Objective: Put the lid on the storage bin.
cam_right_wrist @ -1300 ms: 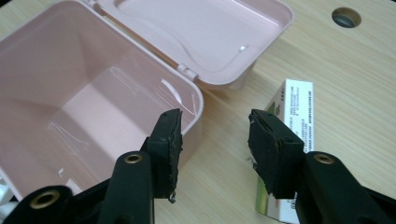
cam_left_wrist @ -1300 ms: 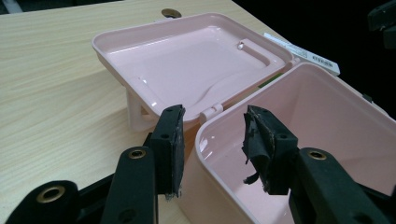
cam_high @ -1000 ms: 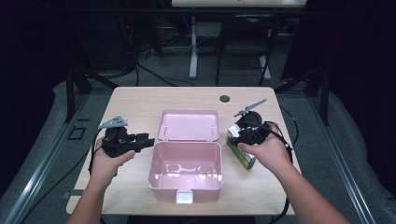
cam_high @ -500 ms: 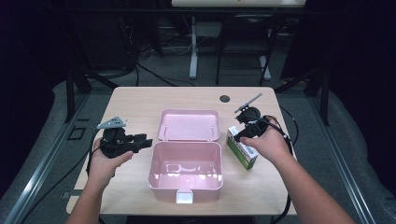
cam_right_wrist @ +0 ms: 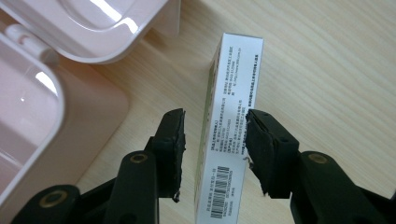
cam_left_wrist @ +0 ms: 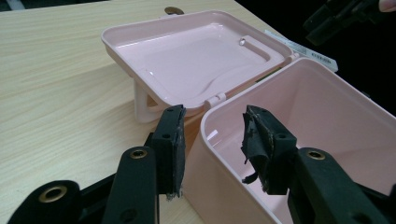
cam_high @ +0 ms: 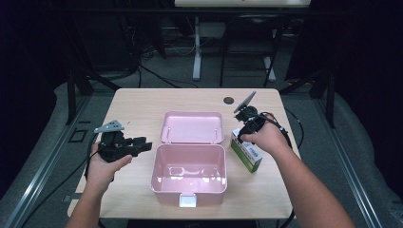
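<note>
Right now your right tool hangs over the green-and-white carton, jaws spread to either side of its narrow printed face without touching it. That carton lies on the wooden surface just beside the right wall of the pink plastic box, whose lid is folded back flat behind it. Your left tool also stands spread, at the box's left near corner, gripping nothing.

1 pink box w/ open lid, 1 green-white carton, 2 tongs: left, right, 1 surface.
</note>
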Action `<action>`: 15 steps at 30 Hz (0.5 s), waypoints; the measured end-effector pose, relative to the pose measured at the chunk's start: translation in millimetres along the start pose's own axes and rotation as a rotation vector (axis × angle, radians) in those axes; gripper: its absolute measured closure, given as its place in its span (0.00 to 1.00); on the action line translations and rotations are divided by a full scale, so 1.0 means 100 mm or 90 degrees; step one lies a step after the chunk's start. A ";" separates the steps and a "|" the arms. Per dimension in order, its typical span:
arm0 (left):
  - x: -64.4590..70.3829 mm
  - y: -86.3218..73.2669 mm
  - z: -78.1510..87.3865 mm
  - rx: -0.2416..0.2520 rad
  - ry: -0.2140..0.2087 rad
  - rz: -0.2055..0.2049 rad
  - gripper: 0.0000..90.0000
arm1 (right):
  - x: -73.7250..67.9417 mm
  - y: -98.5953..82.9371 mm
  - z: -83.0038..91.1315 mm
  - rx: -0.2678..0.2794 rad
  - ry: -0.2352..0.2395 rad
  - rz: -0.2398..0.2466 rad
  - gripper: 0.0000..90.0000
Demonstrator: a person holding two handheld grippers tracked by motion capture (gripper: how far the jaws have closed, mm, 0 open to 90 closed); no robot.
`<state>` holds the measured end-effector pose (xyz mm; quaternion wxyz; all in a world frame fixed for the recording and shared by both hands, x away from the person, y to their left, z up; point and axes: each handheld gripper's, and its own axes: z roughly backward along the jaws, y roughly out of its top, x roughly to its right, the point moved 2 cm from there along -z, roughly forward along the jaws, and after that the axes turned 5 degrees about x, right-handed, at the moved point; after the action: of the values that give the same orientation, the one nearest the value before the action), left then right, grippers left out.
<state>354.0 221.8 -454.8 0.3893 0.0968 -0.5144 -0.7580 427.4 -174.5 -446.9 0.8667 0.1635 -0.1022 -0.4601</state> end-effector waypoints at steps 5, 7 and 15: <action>-0.02 -0.01 0.02 0.003 0.004 0.005 0.65 | 0.07 0.02 -0.12 -0.037 -0.001 0.000 0.63; -0.03 -0.01 0.02 0.004 0.005 0.009 0.65 | 0.09 0.02 -0.15 -0.047 -0.002 -0.004 0.62; -0.04 -0.02 0.01 0.002 0.002 0.009 0.65 | 0.14 0.02 -0.25 -0.080 0.002 -0.010 0.61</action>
<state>354.9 225.6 -456.6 0.3951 0.0950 -0.5155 -0.7544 445.1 -180.5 -469.2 0.8719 0.1106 -0.0705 -0.4718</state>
